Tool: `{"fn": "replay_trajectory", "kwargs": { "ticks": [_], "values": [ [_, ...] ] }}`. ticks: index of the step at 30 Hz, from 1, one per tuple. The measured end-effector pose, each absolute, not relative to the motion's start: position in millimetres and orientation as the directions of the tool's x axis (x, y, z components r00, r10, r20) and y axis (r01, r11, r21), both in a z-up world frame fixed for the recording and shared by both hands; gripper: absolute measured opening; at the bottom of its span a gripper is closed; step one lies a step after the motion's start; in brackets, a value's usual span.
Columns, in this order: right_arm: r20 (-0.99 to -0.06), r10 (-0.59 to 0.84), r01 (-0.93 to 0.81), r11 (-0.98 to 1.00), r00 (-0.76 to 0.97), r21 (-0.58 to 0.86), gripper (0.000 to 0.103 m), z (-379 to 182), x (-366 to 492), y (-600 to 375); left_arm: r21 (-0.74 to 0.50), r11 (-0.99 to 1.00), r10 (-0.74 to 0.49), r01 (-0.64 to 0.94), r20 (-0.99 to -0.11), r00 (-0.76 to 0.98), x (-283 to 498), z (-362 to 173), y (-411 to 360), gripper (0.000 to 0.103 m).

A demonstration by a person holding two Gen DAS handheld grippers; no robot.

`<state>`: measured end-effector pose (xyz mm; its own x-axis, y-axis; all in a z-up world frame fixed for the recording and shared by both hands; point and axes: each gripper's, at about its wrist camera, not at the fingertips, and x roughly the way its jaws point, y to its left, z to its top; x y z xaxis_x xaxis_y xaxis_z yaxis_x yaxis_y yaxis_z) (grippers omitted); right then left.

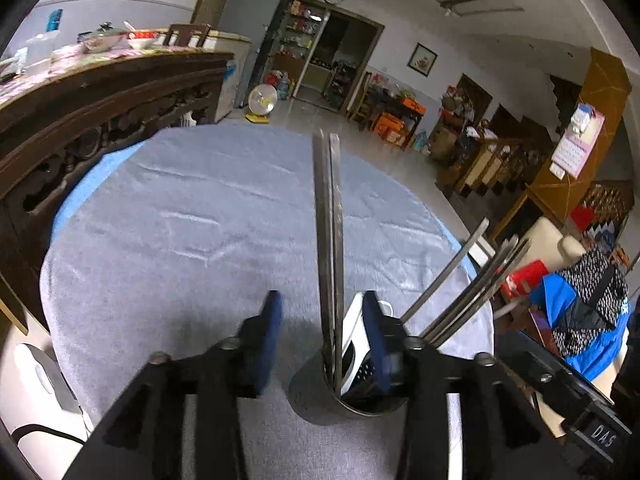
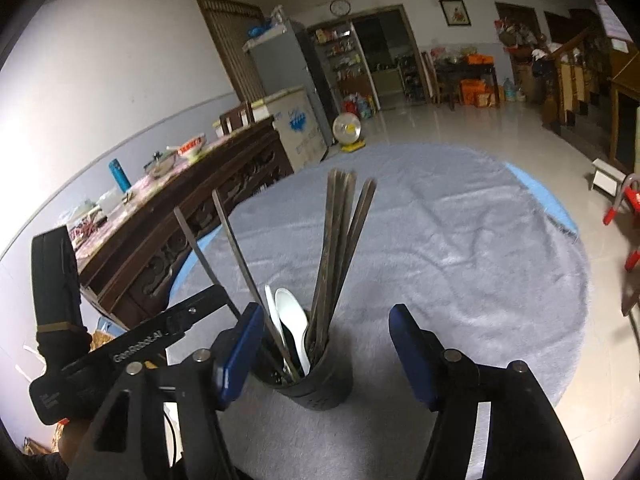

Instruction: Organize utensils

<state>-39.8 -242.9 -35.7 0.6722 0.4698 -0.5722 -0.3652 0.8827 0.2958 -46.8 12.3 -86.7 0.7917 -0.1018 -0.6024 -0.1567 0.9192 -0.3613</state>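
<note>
Two grippers are held apart-fingered over a round grey-covered surface [image 2: 460,248], the left gripper [image 1: 320,320] with its fingers [image 1: 270,332] moderately spread and the right gripper [image 2: 324,344] spread wider, nothing being gripped by either. Chopsticks [image 2: 338,240] and white spoons [image 2: 294,324] are seen standing in the dark perforated holder [image 2: 320,388], set near the surface's near edge, so the loading step is judged finished. Withdrawal upward is called for next, clear of the leaning sticks; open room is left toward the far edge.

Carved dark wooden sideboard [image 2: 208,216] bearing bowls [image 2: 192,147], blue bottle [image 2: 119,175], wall clock [image 2: 340,7], grey fridge [image 2: 280,68], standing fan [image 2: 347,129]
</note>
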Motion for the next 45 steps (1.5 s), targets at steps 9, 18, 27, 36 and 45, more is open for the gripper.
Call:
{"fn": "replay_trajectory", "kwargs": {
  "ticks": [9,18,27,36,45],
  "values": [
    [-0.559,0.456,-0.372,0.89,0.692,0.265,0.082,-21,-62,-262,-0.315,0.933,-0.051,-0.172,-0.591,0.805,-62,-68,19,0.069],
    [-0.626,0.413,-0.4,0.9,0.662,0.171,0.094,-39,-80,-251,-0.235,0.95,0.002,-0.205,-0.654,0.757,-66,-76,19,0.073],
    [-0.649,0.403,-0.414,0.898,0.645,0.147,0.103,-55,-93,-235,-0.146,0.972,0.035,-0.186,-0.689,0.724,-73,-77,7,0.075],
    [-0.647,0.35,-0.382,0.919,0.678,0.096,0.103,-54,-89,-234,-0.091,0.981,0.064,-0.17,-0.679,0.731,-75,-72,1,0.093],
    [-0.65,0.339,-0.384,0.92,0.68,0.079,0.103,-55,-86,-233,-0.054,0.985,0.085,-0.163,-0.672,0.735,-72,-70,0,0.094]
  ]
}}
